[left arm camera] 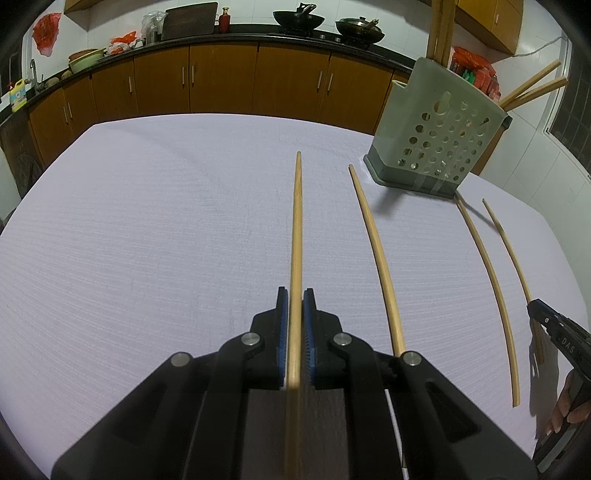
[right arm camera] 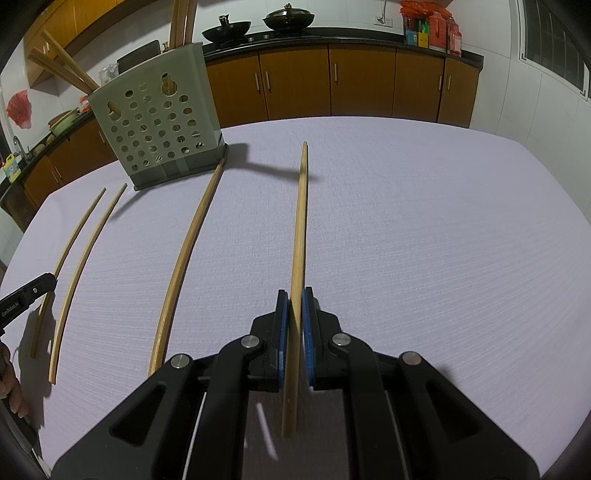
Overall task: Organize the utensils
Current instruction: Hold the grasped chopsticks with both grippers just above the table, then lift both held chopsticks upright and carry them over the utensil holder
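My left gripper [left arm camera: 295,295] is shut on a wooden chopstick [left arm camera: 296,229] that points forward over the table. My right gripper [right arm camera: 294,297] is shut on another wooden chopstick [right arm camera: 300,221], also pointing forward. A grey-green perforated utensil holder [left arm camera: 439,147] stands at the back of the table with several chopsticks in it; it also shows in the right wrist view [right arm camera: 157,125]. Loose chopsticks [left arm camera: 380,258] lie on the cloth beside each gripper. The right gripper's tip [left arm camera: 543,314] shows at the right edge of the left wrist view.
The table carries a pale lavender cloth [left arm camera: 147,229]. Behind it runs a kitchen counter with brown cabinets [left arm camera: 221,81], woks [left arm camera: 299,18] and a sink at left. Three loose chopsticks show in the right wrist view [right arm camera: 184,258].
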